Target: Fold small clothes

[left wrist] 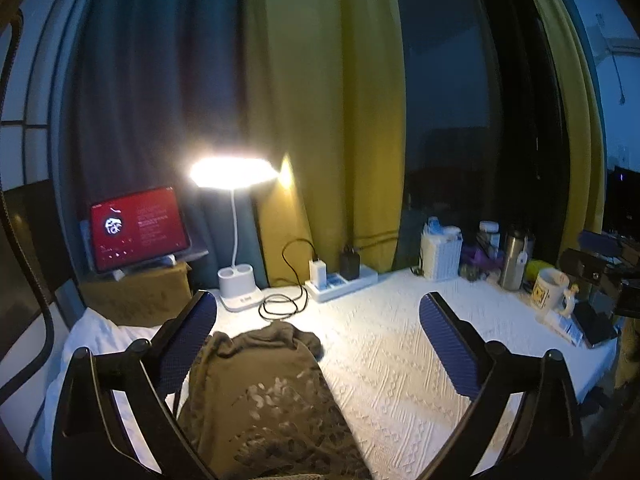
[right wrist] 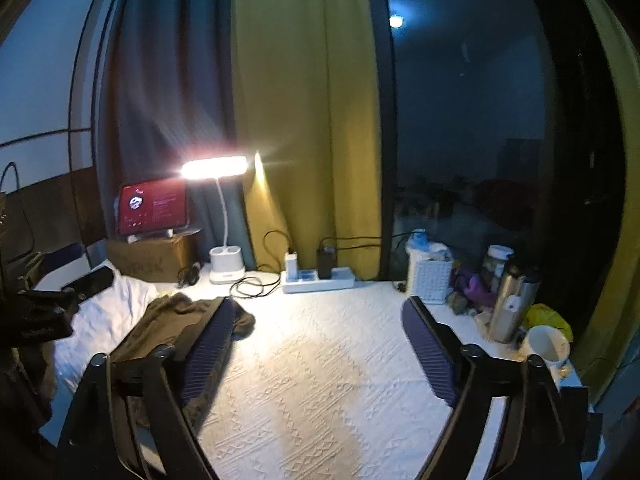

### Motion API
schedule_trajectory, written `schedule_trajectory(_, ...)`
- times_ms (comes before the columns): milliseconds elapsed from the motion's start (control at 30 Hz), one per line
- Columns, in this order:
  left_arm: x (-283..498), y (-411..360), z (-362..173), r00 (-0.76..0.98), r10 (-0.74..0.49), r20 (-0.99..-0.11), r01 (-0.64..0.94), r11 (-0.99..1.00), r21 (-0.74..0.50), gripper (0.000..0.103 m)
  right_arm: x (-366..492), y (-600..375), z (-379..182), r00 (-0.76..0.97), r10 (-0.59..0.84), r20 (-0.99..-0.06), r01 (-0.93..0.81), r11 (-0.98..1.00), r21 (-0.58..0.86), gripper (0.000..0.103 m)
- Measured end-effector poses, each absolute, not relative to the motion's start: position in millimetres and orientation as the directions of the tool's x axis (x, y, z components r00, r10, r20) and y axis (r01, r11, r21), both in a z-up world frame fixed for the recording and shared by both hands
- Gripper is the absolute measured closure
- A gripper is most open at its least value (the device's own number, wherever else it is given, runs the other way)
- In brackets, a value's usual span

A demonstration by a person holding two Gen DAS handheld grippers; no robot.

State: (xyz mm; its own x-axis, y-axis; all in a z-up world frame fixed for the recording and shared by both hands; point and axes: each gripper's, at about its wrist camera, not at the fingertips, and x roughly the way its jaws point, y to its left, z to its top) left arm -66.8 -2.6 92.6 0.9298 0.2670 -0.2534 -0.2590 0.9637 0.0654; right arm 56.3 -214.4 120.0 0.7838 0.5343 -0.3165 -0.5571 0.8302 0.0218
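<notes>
One olive-brown garment [left wrist: 260,392] lies crumpled on the white textured cloth [left wrist: 400,352] covering the table, toward its left side; its near end runs off the bottom edge of the left wrist view. Two grippers are up above it: the left gripper [left wrist: 318,332] has its jaws spread wide with nothing pinched, the garment lying below between them, and the right gripper [right wrist: 316,332] is likewise wide apart and empty, over bare cloth. One lit desk lamp [left wrist: 236,240], one red-screened tablet [left wrist: 138,230], one power strip [left wrist: 340,282], one steel flask [right wrist: 510,306], one white mug [right wrist: 546,346]. The clutter beside the white basket [right wrist: 430,276] is too dim to name.
</notes>
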Motion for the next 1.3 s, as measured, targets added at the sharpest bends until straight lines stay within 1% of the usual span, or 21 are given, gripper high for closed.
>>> schedule_trajectory(167, -82.1, 2.5, 103.3, 0.933, 0.289, -0.215, -0.283, 0.957, 0.058, 0.002, 43.4, -221.7, 133.2, 0.805, 0.521, -0.285, -0.541, 0.841, 0.010, 0.005)
schedule_trajectory(267, -92.4, 8.0, 109.2, 0.939, 0.283, -0.197, -0.282, 0.959, 0.033, 0.002, 37.2, -222.9, 139.8, 0.809, 0.522, -0.270, -0.542, 0.841, 0.003, 0.004)
schedule_trajectory(433, -108.0, 19.2, 116.0, 0.935, 0.314, -0.166, -0.319, 0.948, -0.006, 0.002, 25.3, -220.5, 149.6, 0.813, 0.525, -0.253, -0.547, 0.837, -0.023, 0.004)
schedule_trajectory(600, -115.1, 26.8, 114.9, 0.934, 0.310, -0.179, -0.317, 0.948, -0.013, 0.002, 18.2, -217.4, 153.8, 0.817, 0.522, -0.246, -0.548, 0.835, -0.048, 0.004)
schedule_trajectory(933, -118.8, 42.8, 108.0, 0.924, 0.330, -0.193, -0.342, 0.939, -0.034, 0.002, 25.7, -207.6, 145.7, 0.812, 0.509, -0.287, -0.545, 0.837, -0.056, 0.004)
schedule_trajectory(1300, -116.3, 41.8, 103.5, 0.921, 0.332, -0.205, -0.344, 0.939, -0.025, 0.002, 30.5, -206.7, 139.2, 0.812, 0.497, -0.307, -0.535, 0.843, -0.051, 0.004)
